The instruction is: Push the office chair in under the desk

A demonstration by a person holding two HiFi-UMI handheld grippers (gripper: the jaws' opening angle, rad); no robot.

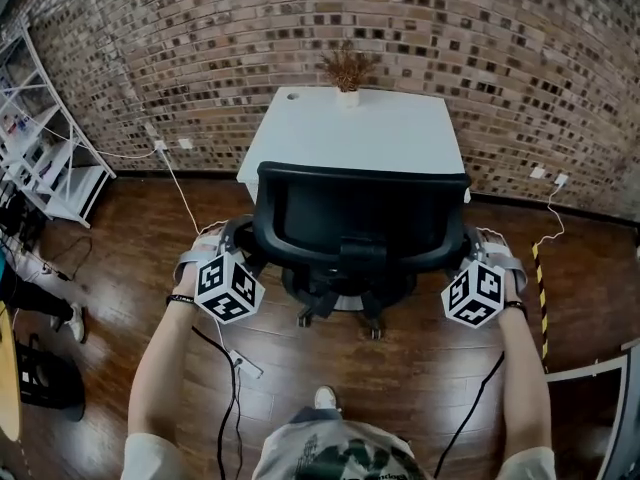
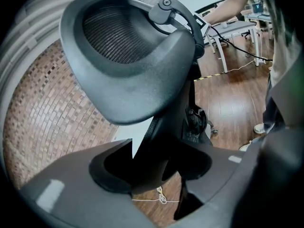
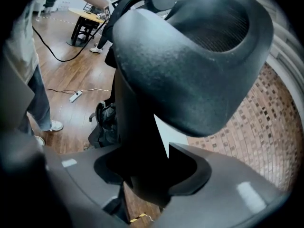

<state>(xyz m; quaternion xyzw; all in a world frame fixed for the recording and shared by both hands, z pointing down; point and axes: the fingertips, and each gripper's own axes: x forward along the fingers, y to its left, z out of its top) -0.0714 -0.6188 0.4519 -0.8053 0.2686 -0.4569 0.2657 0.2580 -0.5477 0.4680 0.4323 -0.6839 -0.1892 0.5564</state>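
Note:
A black office chair (image 1: 360,218) stands with its backrest toward me, its seat partly under the white desk (image 1: 350,133). My left gripper (image 1: 222,243) is at the chair's left armrest. In the left gripper view, the left gripper (image 2: 152,167) is shut around the post under the armrest pad (image 2: 133,70). My right gripper (image 1: 480,248) is at the right armrest. In the right gripper view, the right gripper (image 3: 149,167) clasps the post below that armrest pad (image 3: 190,65). The chair's wheeled base (image 1: 340,308) rests on the wooden floor.
A small potted plant (image 1: 348,73) stands at the desk's far edge against the brick wall. A white shelf rack (image 1: 45,148) is at the left. A power strip with cable (image 1: 245,365) lies on the floor by my feet. Yellow-black tape (image 1: 543,298) marks the floor at right.

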